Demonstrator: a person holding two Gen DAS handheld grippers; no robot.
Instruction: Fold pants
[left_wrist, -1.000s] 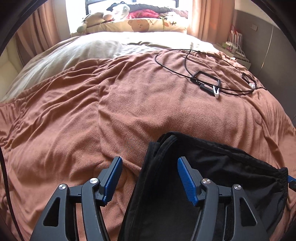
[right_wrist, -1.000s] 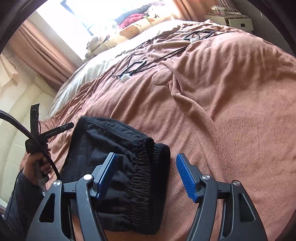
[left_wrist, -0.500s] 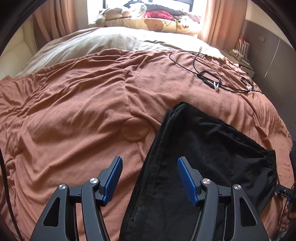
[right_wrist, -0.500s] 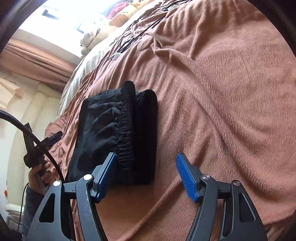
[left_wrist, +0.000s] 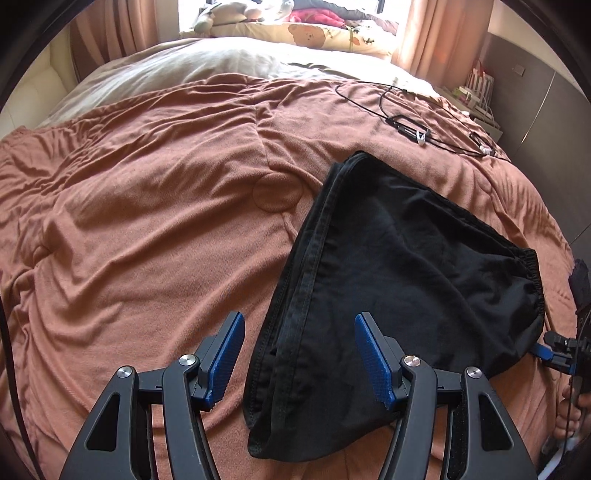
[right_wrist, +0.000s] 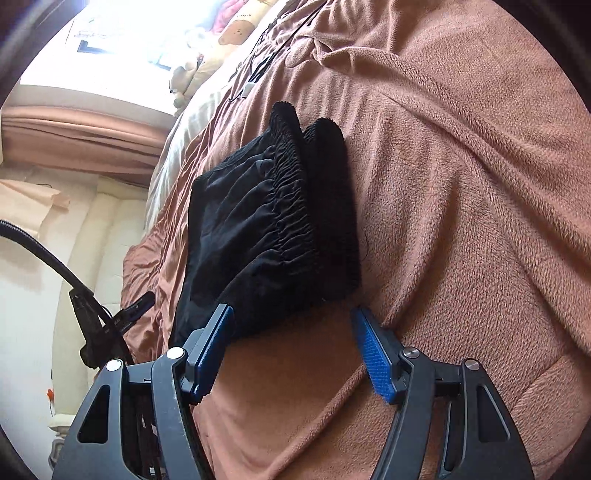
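The black folded fabric pants (left_wrist: 399, 280) lie on the brown-blanketed bed (left_wrist: 147, 221), long axis running 7 to 1 o'clock — left gripper (left_wrist: 299, 354) straddles the seamed edge, right gripper (right_wrist: 291, 350) nears the waistband; both jaws agape, empty.

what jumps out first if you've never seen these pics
The folded black pants lie on a brown blanket that covers the bed, and they are the one dark shape on it. The left gripper hangs open over their near edge, while the right gripper is open at the waistband end.
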